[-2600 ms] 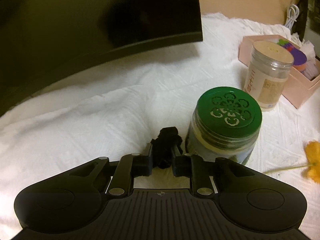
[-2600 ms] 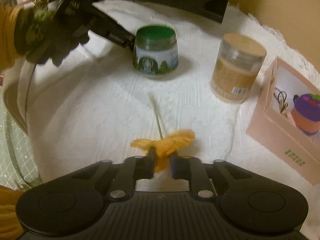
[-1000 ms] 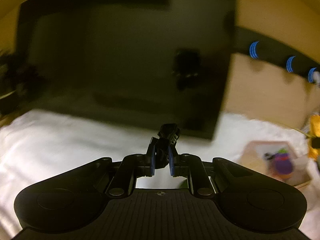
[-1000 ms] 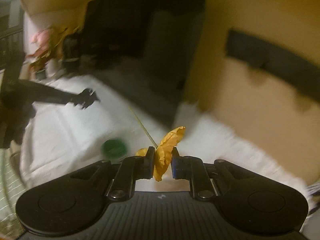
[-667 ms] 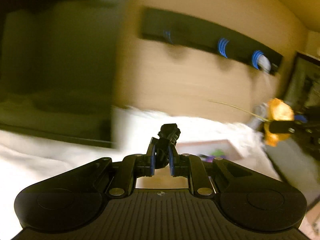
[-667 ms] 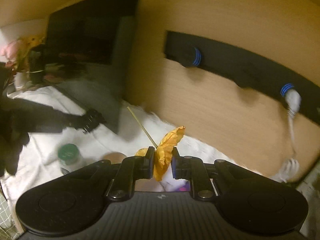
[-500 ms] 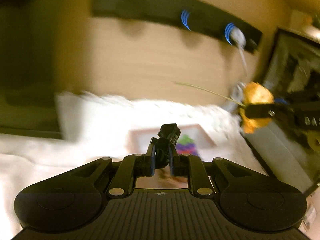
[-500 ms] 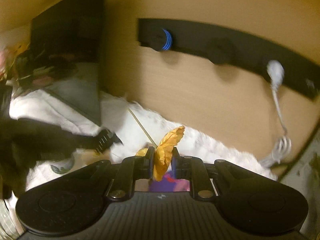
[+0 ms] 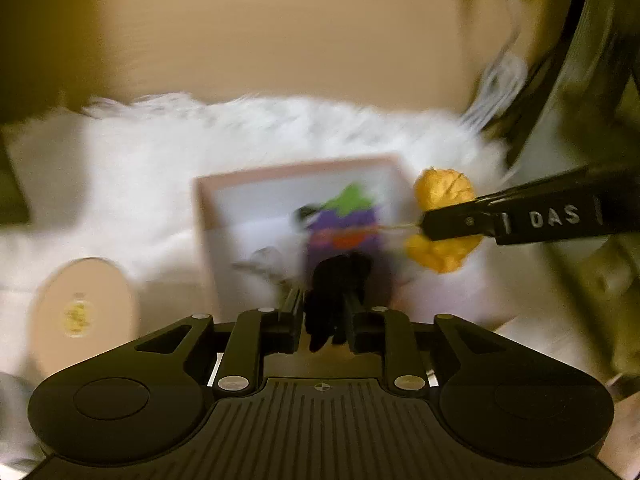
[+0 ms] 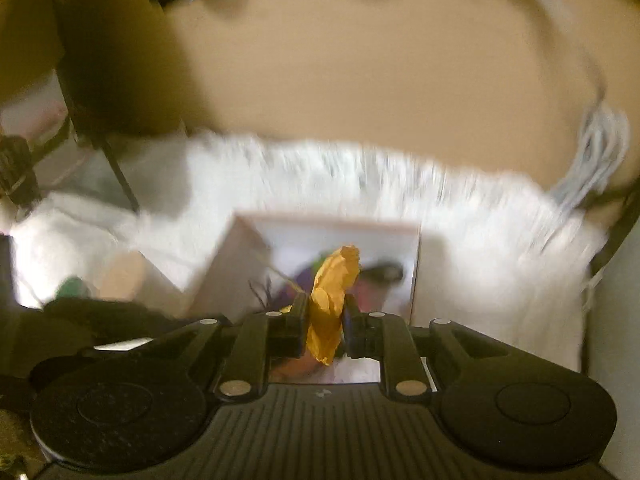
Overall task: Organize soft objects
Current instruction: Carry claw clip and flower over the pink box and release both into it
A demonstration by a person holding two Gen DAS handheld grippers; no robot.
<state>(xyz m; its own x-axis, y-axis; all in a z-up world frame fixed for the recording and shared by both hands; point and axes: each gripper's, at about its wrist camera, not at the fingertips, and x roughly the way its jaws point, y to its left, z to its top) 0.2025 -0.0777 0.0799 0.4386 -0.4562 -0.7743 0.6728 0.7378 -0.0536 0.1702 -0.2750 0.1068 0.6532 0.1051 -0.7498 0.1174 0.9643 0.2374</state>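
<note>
My left gripper is shut on a small black soft object and holds it above the near edge of a pink open box. The box holds a purple and green toy. My right gripper is shut on an orange fabric flower and hovers over the same pink box. In the left wrist view the right gripper comes in from the right with the orange flower at the box's right side. Both views are motion blurred.
A white fluffy cloth covers the table. A jar with a tan lid stands left of the box. A green-lidded jar is at the left in the right wrist view. A wooden wall and a coiled white cable lie behind.
Both grippers lifted their objects off the cloth and swung right to the pink box. They now hang over it, each still gripping its object.
</note>
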